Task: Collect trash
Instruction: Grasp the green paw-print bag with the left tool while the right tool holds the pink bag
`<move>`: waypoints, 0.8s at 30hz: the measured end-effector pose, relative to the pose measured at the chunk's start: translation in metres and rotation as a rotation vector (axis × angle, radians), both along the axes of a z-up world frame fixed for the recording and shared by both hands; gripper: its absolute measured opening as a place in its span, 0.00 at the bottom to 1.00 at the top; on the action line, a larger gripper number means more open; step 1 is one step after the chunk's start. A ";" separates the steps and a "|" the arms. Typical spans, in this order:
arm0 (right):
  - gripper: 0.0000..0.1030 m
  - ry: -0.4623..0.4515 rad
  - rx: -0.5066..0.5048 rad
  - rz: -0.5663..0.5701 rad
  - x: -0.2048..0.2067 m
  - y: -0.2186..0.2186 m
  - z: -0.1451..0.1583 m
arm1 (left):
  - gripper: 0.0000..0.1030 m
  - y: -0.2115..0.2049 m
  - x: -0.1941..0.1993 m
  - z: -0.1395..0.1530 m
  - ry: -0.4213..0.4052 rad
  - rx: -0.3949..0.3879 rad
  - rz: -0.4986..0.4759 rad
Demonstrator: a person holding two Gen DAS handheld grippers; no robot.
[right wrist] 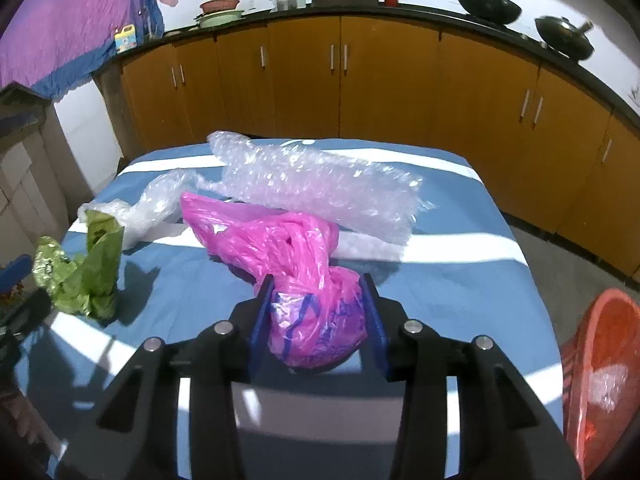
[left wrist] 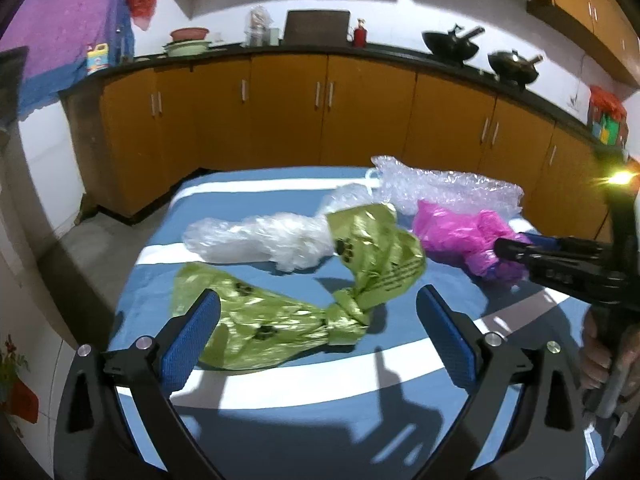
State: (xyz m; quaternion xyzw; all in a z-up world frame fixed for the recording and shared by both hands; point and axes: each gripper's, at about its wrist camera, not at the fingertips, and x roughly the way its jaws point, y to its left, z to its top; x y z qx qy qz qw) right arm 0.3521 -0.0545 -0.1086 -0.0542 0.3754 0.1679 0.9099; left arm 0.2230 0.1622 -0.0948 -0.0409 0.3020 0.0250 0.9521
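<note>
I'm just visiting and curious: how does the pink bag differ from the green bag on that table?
The pink bag sits squeezed between the right gripper's blue pads; the green bag lies free in front of the open left gripper. The pink bag has blue print, the green bag dark paw prints. The green bag is knotted mid-length; the pink bag is bunched in a lump. Both are thin crumpled plastic on the striped blue cloth.

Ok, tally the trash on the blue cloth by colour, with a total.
Green bag: 1
Pink bag: 1
Clear plastic bag: 1
Clear bubble wrap: 1
Total: 4
</note>
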 end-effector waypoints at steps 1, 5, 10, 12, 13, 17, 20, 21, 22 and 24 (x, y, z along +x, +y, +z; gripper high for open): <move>0.40 0.001 0.009 -0.004 -0.003 -0.004 0.001 | 0.95 -0.003 0.005 -0.002 0.014 0.006 -0.002; 0.40 0.009 0.044 -0.030 -0.017 -0.025 0.004 | 0.95 -0.012 0.019 -0.007 0.058 0.021 -0.021; 0.40 0.024 0.083 -0.061 -0.027 -0.047 0.005 | 0.93 -0.015 0.037 -0.011 0.108 0.016 -0.025; 0.40 0.024 0.091 -0.071 -0.029 -0.052 0.007 | 0.82 -0.016 0.042 -0.014 0.136 0.008 -0.037; 0.40 0.023 0.094 -0.074 -0.030 -0.055 0.007 | 0.77 -0.016 0.046 -0.017 0.162 0.003 -0.045; 0.40 0.023 0.101 -0.087 -0.035 -0.061 0.009 | 0.63 -0.010 0.052 -0.022 0.198 -0.031 -0.038; 0.40 0.023 0.098 -0.092 -0.039 -0.064 0.009 | 0.48 -0.008 0.053 -0.024 0.208 -0.053 -0.033; 0.40 0.022 0.096 -0.095 -0.042 -0.065 0.009 | 0.43 -0.008 0.052 -0.024 0.208 -0.061 -0.037; 0.40 0.022 0.095 -0.097 -0.044 -0.066 0.010 | 0.38 -0.009 0.052 -0.024 0.205 -0.066 -0.043; 0.40 0.021 0.096 -0.102 -0.047 -0.070 0.011 | 0.33 -0.011 0.049 -0.023 0.202 -0.067 -0.050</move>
